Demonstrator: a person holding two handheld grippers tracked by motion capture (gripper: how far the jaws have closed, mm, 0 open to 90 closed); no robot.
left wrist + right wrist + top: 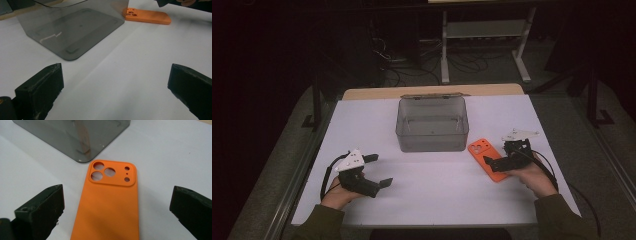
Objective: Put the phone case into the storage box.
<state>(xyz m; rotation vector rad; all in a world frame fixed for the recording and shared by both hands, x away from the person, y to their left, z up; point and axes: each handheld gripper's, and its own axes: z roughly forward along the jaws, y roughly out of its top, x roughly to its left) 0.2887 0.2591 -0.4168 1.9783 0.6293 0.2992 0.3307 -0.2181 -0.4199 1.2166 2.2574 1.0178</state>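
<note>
Orange phone case flat by tabletop's right edge, ungrasped; my right gripper straddles it, jaws wide. Left gripper open, idle. Grey box empty.

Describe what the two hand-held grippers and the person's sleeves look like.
Each gripper, left gripper and right gripper, has a black body, two blocky black jaws, a pale three-cornered plate on top and a black cable trailing back. The person's sleeves are olive green.
</note>
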